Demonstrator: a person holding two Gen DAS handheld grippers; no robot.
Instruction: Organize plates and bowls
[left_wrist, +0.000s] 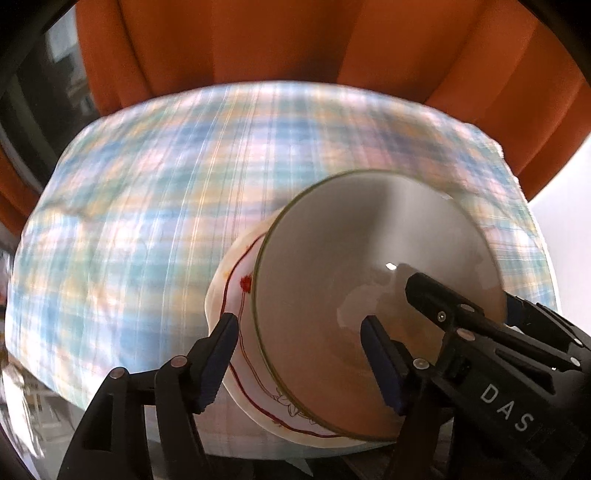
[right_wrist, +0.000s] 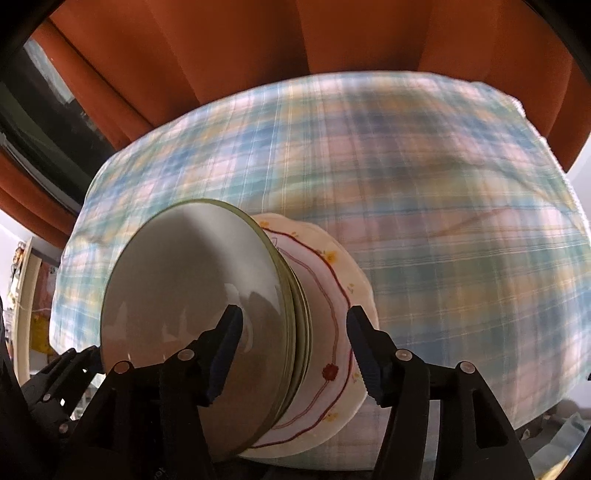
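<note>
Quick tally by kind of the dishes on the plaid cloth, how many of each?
Bowls: at least 2, white with green rims, nested; the exact number of rims is hard to tell
Plates: 1, floral with a red line, under the bowls
Total: at least 3

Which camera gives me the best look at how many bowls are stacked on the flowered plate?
The right wrist view: it catches the stacked bowls side-on, with several green rims layered above the flowered plate. The left wrist view looks into the top bowl, so only one rim shows and the plate just peeks out.
</note>
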